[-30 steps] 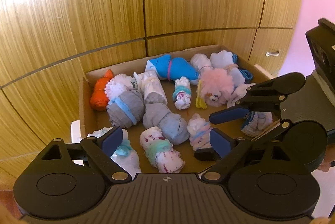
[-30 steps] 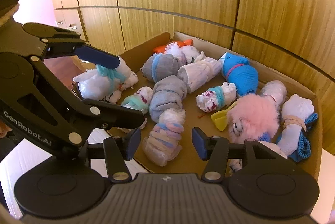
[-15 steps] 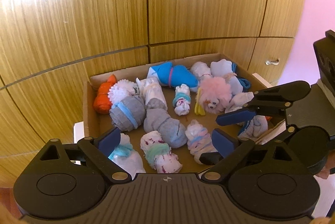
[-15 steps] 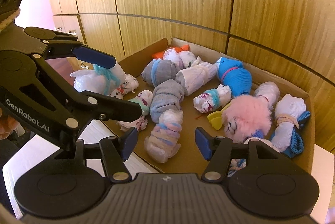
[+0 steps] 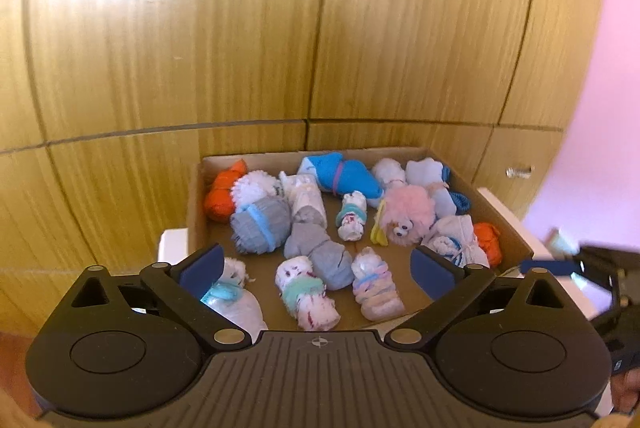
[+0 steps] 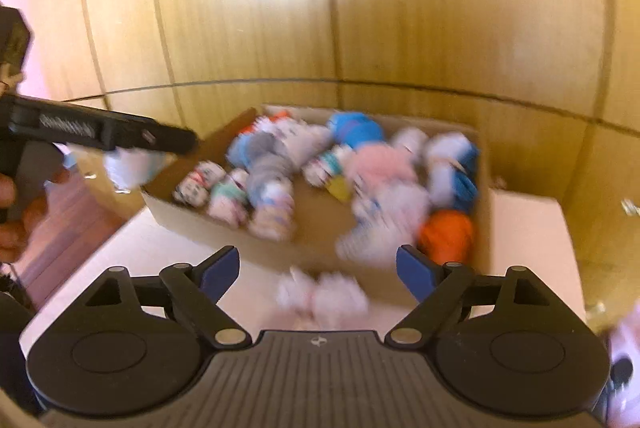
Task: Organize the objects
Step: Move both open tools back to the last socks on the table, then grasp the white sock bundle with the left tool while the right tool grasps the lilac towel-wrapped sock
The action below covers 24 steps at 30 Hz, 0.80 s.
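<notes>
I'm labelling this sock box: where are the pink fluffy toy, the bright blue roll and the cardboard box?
pink fluffy toy (image 5: pixel 410 214), left wrist view, fur above its eyes
bright blue roll (image 5: pixel 346 174), left wrist view, middle
cardboard box (image 5: pixel 196 204), left wrist view, left wall

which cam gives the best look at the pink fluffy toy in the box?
Left wrist: pink fluffy toy is sharp, eyes and fur visible, among sock bundles in the cardboard box. Right wrist shows it only as a motion-blurred pink patch.

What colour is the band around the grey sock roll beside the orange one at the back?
Light blue band on the grey sock roll; clearest in the left wrist view.
</notes>
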Each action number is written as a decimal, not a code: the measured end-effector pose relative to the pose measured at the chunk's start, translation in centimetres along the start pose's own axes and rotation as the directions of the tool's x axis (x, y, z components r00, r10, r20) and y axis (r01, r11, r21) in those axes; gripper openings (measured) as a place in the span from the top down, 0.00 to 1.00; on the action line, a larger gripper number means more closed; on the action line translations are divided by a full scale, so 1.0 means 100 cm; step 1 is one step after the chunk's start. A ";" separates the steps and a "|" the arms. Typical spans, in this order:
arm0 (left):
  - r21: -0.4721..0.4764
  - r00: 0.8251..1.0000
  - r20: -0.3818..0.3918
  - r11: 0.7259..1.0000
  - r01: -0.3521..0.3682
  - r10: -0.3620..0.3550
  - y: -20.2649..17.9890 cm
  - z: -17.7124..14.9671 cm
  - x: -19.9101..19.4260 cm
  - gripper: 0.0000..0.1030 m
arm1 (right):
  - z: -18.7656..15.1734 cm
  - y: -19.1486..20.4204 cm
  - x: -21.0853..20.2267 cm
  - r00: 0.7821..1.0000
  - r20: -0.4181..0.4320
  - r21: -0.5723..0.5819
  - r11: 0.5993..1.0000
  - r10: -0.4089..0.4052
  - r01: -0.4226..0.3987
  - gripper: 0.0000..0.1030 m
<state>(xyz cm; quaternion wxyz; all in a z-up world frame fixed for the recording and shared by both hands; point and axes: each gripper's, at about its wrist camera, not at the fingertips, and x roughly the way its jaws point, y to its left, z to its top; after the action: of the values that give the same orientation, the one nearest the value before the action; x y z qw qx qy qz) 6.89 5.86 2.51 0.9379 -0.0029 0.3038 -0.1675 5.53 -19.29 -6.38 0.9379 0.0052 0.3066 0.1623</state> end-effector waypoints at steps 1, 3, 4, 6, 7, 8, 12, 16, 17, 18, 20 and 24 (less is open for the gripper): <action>-0.016 1.000 0.012 1.000 -0.005 0.005 0.002 -0.005 -0.005 0.02 | -0.007 -0.001 -0.002 1.000 -0.002 0.012 1.000 -0.008 0.008 0.19; -0.047 0.999 0.041 0.999 -0.026 0.028 0.007 -0.016 -0.015 0.02 | -0.015 0.001 -0.004 0.999 -0.003 0.039 0.998 -0.040 0.040 0.19; -0.061 0.998 0.053 0.997 -0.041 0.045 0.009 -0.023 -0.020 0.01 | -0.020 0.003 -0.004 0.999 -0.002 0.047 0.998 -0.051 0.052 0.19; -0.080 0.995 0.061 0.994 -0.069 0.074 0.012 -0.037 -0.025 0.01 | -0.026 0.010 0.001 0.998 -0.004 0.042 0.997 -0.066 0.066 0.18; -0.092 0.995 0.060 0.993 -0.077 0.083 0.013 -0.044 -0.027 0.01 | -0.027 0.013 0.005 0.997 -0.007 0.037 0.997 -0.074 0.074 0.18; -0.107 0.995 0.053 0.991 -0.081 0.087 0.014 -0.051 -0.028 0.01 | -0.028 0.015 0.008 0.996 -0.008 0.031 0.996 -0.086 0.086 0.18; -0.139 0.995 0.009 0.986 -0.095 0.098 0.016 -0.070 -0.029 0.01 | -0.029 0.024 0.020 0.991 -0.024 0.022 0.991 -0.131 0.131 0.22; -0.123 0.995 -0.027 0.987 -0.100 0.098 0.008 -0.078 -0.026 0.01 | -0.031 0.025 0.024 0.989 -0.046 0.019 0.990 -0.142 0.143 0.42; -0.119 0.995 -0.030 0.988 -0.098 0.095 0.007 -0.079 -0.026 0.01 | -0.033 0.026 0.022 0.989 -0.042 0.014 0.989 -0.144 0.144 0.42; -0.112 0.995 -0.033 0.989 -0.093 0.089 0.002 -0.078 -0.024 0.01 | -0.035 0.025 0.019 0.990 -0.042 0.015 0.991 -0.134 0.135 0.42; -0.088 0.997 -0.039 0.993 -0.076 0.073 -0.009 -0.078 -0.020 0.01 | -0.040 0.024 0.010 0.992 -0.028 0.023 0.992 -0.120 0.121 0.43; -0.043 0.998 -0.057 0.998 -0.035 0.033 -0.044 -0.073 -0.004 0.01 | -0.049 0.015 -0.016 0.994 0.002 0.037 0.993 -0.111 0.111 0.43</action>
<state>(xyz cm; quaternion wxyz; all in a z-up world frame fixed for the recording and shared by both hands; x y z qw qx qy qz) 1.01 2.53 -2.75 0.9314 -0.0134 0.3336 -0.1448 1.01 -18.79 -9.31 0.9459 0.0056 0.3073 0.1041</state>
